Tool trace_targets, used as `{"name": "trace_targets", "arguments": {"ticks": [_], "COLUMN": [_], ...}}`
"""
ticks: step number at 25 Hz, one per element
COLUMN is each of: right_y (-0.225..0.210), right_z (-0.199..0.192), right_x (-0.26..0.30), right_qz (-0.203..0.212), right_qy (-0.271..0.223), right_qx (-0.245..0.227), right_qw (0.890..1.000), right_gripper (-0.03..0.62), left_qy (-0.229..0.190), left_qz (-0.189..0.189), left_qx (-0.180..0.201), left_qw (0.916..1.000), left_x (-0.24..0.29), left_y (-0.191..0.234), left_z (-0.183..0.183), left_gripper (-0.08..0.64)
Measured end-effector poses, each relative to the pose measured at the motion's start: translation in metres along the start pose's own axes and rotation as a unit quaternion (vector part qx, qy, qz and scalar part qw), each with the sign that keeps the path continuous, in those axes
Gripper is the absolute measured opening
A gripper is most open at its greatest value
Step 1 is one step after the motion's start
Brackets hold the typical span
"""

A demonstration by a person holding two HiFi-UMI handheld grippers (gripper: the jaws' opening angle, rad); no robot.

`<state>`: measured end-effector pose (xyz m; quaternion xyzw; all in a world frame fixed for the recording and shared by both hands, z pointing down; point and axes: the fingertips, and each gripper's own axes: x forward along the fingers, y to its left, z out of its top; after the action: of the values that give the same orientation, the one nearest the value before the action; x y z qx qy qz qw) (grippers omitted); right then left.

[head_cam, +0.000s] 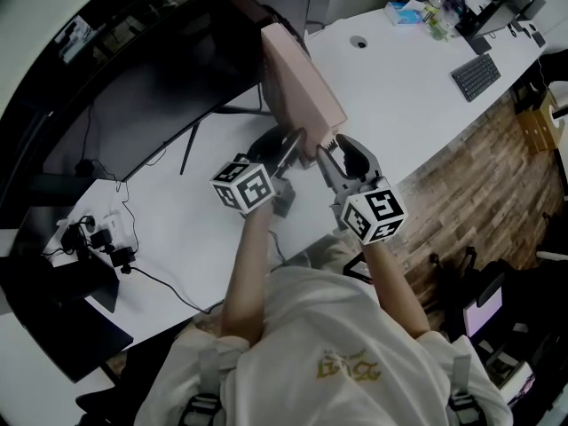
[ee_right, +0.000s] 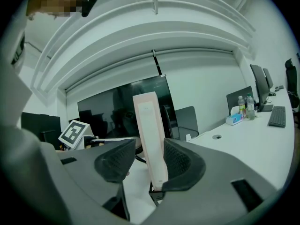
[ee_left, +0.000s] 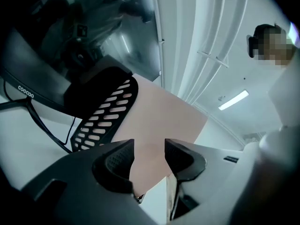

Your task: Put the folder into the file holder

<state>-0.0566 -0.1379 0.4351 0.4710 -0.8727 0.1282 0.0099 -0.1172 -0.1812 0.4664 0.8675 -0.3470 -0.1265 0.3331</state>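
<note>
Pink folder (head_cam: 302,87) leans in the black file holder (ee_left: 101,121), the left tool (ee_left: 149,149) and right tool (ee_right: 149,144) both part-open, neither clamping it, so it could topple onto the worktop (head_cam: 399,87).

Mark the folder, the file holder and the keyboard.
folder (head_cam: 302,87), head view, on its pink face
file holder (ee_left: 108,117), left gripper view, on its slotted black wall
keyboard (head_cam: 477,76), head view, on its middle keys

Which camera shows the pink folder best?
Head view: it shows almost the whole folder, leaning. Left gripper view shows only part of its broad face; right gripper view only its narrow spine.
</note>
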Motion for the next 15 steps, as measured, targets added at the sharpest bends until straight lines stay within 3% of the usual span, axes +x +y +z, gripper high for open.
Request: {"name": "trace_targets", "arguments": {"ticks": [3, 5, 9, 13, 15], "right_y": [0.001, -0.001, -0.007, -0.021, -0.027], "right_z": [0.006, 0.012, 0.017, 0.018, 0.018], "right_x": [-0.012, -0.022, -0.033, -0.042, -0.046], "right_qz": [-0.013, -0.025, -0.048, -0.082, -0.096], "right_qy": [-0.023, -0.046, -0.064, -0.059, -0.050], "right_qx": [0.006, 0.017, 0.044, 0.040, 0.027], "right_qw": [1.000, 0.998, 0.996, 0.994, 0.994], "right_gripper": [0.170, 0.125, 0.077, 0.009, 0.011], "left_qy": [0.001, 0.009, 0.031, 0.030, 0.020], "left_qz": [0.007, 0.013, 0.028, 0.047, 0.059], "left_qx": [0.035, 0.068, 0.154, 0.203, 0.209], "left_qw": [0.9994, 0.9976, 0.9872, 0.9776, 0.9759], "left_x": [-0.006, -0.010, -0.012, -0.015, -0.018], "left_y": [-0.008, -0.014, -0.029, -0.039, -0.040], "left_z": [0.004, 0.003, 0.002, 0.003, 0.006], "left_gripper": [0.190, 0.184, 0.169, 0.077, 0.031]}}
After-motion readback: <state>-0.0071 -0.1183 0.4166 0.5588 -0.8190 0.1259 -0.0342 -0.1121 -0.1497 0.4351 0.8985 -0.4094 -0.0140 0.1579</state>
